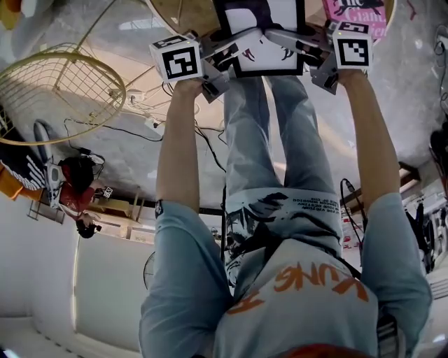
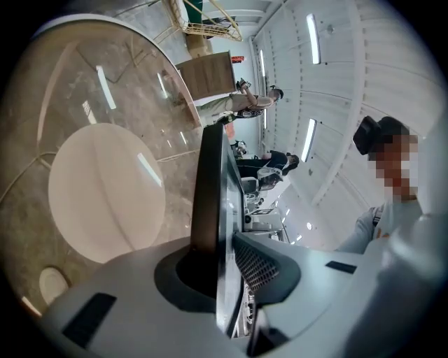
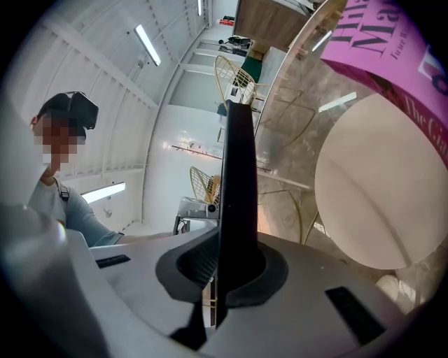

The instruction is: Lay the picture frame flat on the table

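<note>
The picture frame [image 1: 257,35] lay between the two grippers, face up over the round glass table [image 1: 183,11]. The left gripper [image 1: 222,61] reached in from its left side and the right gripper [image 1: 297,43] from its right, so both hands were equally near it. In each gripper view the frame ran edge-on straight out ahead between the jaws, with the tabletop on its back side and the ceiling lights on its glazed side. The coming move turned on that: the table lay behind the frame's back and close to it, and whether the back already touched the glass could not be told.

The right gripper's jaws were closed tight on the frame's black edge [image 3: 236,203], which filled the slot between the dark pads. The left gripper's jaws stood around the frame [image 2: 208,210] more loosely: the back sat in one pad's recess, while the ribbed pad on the glazed side slanted away from the face, at most brushing it at its tip. I judged that hold slack, not a clamp.

The frame was a thin, rigid black moulding with a white mat and a reflective pane, which would slip on the smooth table. The table [image 2: 105,84] was clear glass over marbled flooring, with a pale round disc [image 2: 105,192] showing beneath it. A glossy pink book [image 3: 392,63] lay just beyond the right jaws.
</note>
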### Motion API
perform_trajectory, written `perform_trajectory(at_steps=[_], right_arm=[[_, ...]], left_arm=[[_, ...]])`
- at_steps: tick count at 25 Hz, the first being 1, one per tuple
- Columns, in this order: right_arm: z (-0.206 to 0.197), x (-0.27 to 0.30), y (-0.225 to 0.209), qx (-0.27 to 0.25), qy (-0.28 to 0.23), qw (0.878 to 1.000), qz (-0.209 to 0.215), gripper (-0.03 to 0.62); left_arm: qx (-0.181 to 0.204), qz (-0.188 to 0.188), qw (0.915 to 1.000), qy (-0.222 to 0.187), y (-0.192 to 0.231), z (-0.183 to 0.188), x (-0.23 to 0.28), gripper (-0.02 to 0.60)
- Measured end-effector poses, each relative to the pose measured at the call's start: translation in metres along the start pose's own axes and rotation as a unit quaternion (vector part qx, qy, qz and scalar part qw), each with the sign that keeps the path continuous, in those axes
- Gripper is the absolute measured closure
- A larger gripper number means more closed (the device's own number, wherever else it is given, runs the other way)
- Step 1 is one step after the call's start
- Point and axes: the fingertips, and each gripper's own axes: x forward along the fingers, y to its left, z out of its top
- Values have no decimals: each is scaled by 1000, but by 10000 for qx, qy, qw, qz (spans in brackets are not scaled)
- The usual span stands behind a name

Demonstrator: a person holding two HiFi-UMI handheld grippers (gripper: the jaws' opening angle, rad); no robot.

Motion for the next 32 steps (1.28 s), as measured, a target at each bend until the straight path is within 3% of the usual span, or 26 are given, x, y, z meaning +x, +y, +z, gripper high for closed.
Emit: perform_trajectory(at_steps=[7, 11, 13, 16, 18, 23, 26, 30, 32], right_arm=[[8, 2, 6, -70, -72, 9999, -14, 585], [-3, -3, -9, -47, 138, 9996, -233, 586], [-8, -4, -16, -71, 269, 9989, -365, 586], [-3, -2, -18, -186, 258, 9978, -573, 586], [7, 2, -14, -290, 163, 9968, -732, 586], [3, 4, -33, -110, 198, 9950, -972, 585], [6, 12, -47, 7, 238, 9906, -1351, 579], [12, 16, -47, 84, 186, 9872, -1580, 569], [13, 14, -47, 26, 188, 9859, -1662, 568]], left_arm=[[-76, 364, 9978, -550, 13, 8, -25, 445], [363, 1086, 9920, -535, 25, 8, -46, 437], [503, 1421, 9857, -747, 28, 11, -59, 437], [634, 1571, 9804, -1006, 24, 16, -68, 444], [784, 1628, 9793, -917, 19, 13, -64, 465], [1294, 1953, 9719, -241, 24, -2, -46, 499], [1447, 2194, 9648, 77, 37, -11, -41, 503], [1605, 2747, 9479, 168, 46, -13, -38, 535], [1587, 2785, 9471, 125, 45, -14, -33, 538]])
